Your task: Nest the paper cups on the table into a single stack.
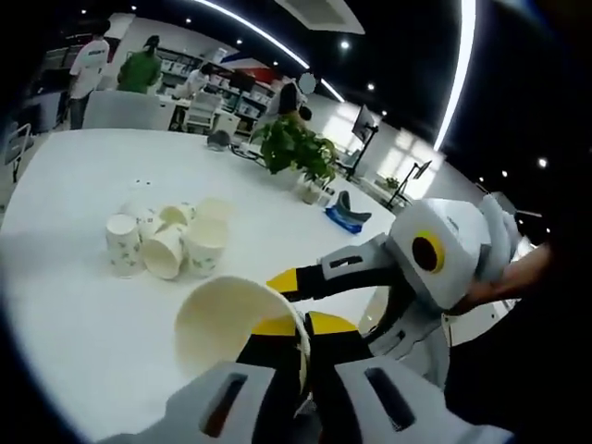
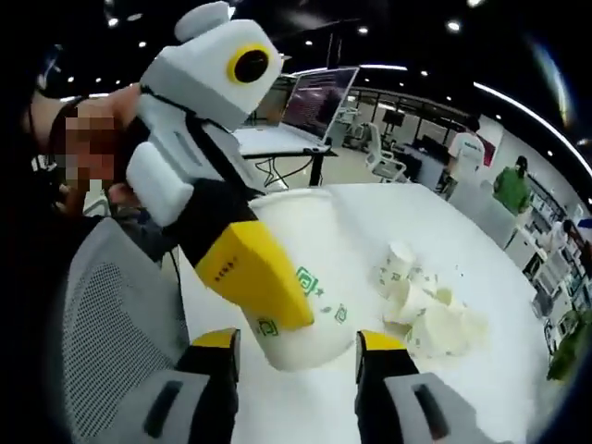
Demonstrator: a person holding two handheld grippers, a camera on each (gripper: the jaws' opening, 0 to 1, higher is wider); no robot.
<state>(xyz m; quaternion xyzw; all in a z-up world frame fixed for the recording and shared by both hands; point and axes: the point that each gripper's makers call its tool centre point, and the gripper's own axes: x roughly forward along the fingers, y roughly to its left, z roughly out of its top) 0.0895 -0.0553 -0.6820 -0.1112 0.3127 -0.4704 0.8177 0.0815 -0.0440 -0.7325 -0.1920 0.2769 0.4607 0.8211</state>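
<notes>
Yellow-tipped jaws of the left gripper (image 1: 294,335) are clamped on the rim of a white paper cup (image 1: 231,319), held up above the table, while the right gripper (image 2: 298,356) sits wide open either side of that cup's base. Remaining cups (image 1: 166,240) are bunched together, some tipped over, on the white table (image 1: 74,314), with a potted plant (image 1: 298,153) and an office behind.

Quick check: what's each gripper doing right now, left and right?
Left gripper: shut on the rim of a paper cup, held above the table.
Right gripper: open, jaws either side of that cup's base, not gripping.
</notes>
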